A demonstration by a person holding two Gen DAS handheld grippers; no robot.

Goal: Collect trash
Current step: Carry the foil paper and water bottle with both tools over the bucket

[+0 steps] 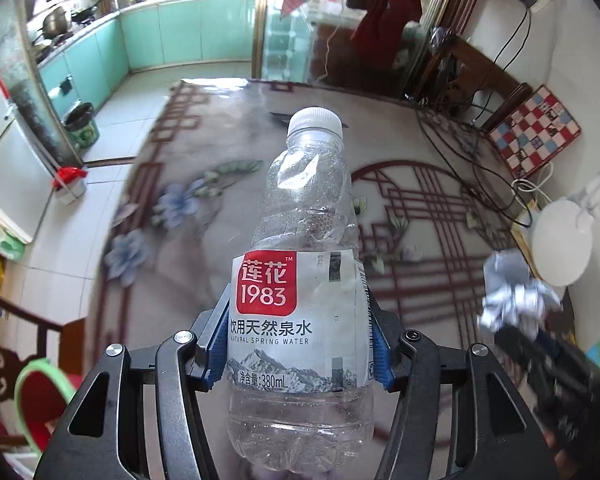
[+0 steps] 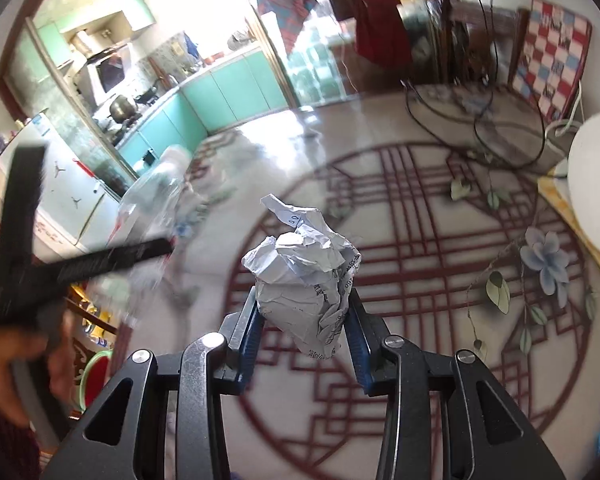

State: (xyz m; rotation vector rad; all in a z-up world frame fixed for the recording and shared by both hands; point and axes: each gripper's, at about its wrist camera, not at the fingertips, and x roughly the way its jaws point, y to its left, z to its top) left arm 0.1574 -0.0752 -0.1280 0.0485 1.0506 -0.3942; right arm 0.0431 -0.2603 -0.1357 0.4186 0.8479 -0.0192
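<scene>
Bottle [image 1: 300,280] and paper ball [image 2: 306,276] each held in grippers.

Black hand-held gripper [image 1: 300,344] — blue pads [image 1: 216,354]

paper wad [image 1: 516,294] seemingly right of bottle [image 1: 300,292]

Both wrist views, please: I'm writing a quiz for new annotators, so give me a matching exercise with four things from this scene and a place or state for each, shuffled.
Things:
1. water bottle
2. crumpled paper
3. trash bin
4. checkered cushion

Places or states:
A. leaning against the wall
B. clamped in the right gripper
C. standing on the kitchen floor by the teal cabinets
D. clamped in the left gripper

Pairs: 1-D, 2-B, 3-C, 4-A
</scene>
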